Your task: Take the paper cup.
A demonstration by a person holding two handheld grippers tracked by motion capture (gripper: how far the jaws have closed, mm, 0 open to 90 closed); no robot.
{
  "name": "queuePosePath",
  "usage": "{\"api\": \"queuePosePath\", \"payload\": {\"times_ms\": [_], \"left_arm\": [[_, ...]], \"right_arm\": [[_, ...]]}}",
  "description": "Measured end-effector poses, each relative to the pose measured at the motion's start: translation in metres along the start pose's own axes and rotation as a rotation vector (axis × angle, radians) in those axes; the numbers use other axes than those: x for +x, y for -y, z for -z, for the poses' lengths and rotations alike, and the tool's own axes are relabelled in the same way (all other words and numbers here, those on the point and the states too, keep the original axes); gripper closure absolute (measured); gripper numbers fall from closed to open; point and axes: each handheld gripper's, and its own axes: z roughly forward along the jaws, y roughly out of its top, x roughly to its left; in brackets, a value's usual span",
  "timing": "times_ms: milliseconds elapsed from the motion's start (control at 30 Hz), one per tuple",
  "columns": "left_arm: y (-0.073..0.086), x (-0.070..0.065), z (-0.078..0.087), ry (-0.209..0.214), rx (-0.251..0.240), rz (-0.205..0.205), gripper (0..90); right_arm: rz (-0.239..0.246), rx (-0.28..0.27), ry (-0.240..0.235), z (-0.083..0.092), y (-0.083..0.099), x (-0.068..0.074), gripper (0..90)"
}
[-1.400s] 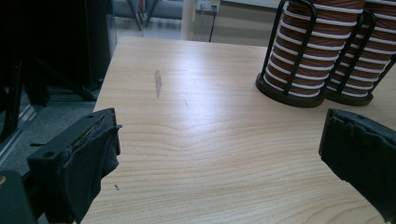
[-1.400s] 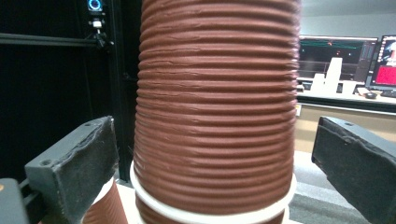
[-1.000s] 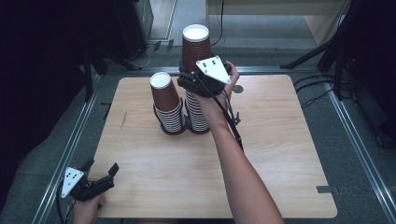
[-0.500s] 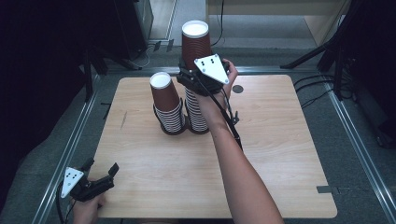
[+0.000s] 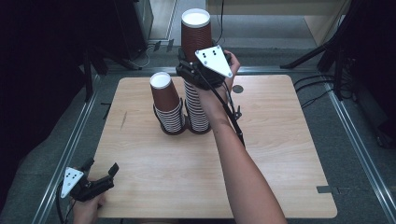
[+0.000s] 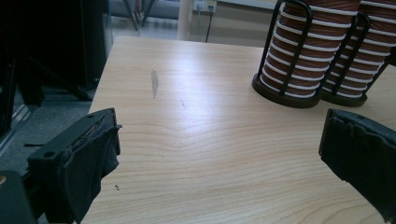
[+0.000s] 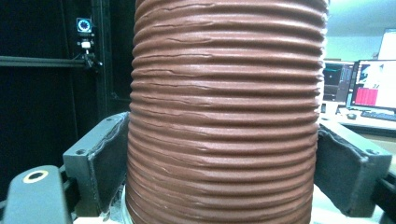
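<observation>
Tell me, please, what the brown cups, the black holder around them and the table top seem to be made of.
Top cup: likely paper, matte brown, with a ribbed outer wall and a white rim. Holder: probably metal wire coated black; thin bent rods rise from round base rings. Table top: pale wood or a wood-look laminate; grain lines show, with a low sheen.

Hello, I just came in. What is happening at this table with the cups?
A person works with two handheld grippers at a wooden table. The right gripper has its jaws closed around the top brown ribbed cup of the taller stack, which stands in a black wire holder beside a shorter stack. The left gripper rests open at the table's near left corner, holding nothing.
</observation>
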Motion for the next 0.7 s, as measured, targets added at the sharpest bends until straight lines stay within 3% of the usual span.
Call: {"api": "queuePosePath", "payload": {"times_ms": [400, 700], "left_arm": [[0.0, 0.0, 0.0, 0.0, -0.001, 0.002, 0.0], [0.0, 0.0, 0.0, 0.001, -0.001, 0.001, 0.0]], "right_arm": [[-0.008, -0.032, 0.001, 0.001, -0.021, -0.004, 13.3], [0.017, -0.051, -0.003, 0.007, -0.035, -0.007, 13.4]]}}
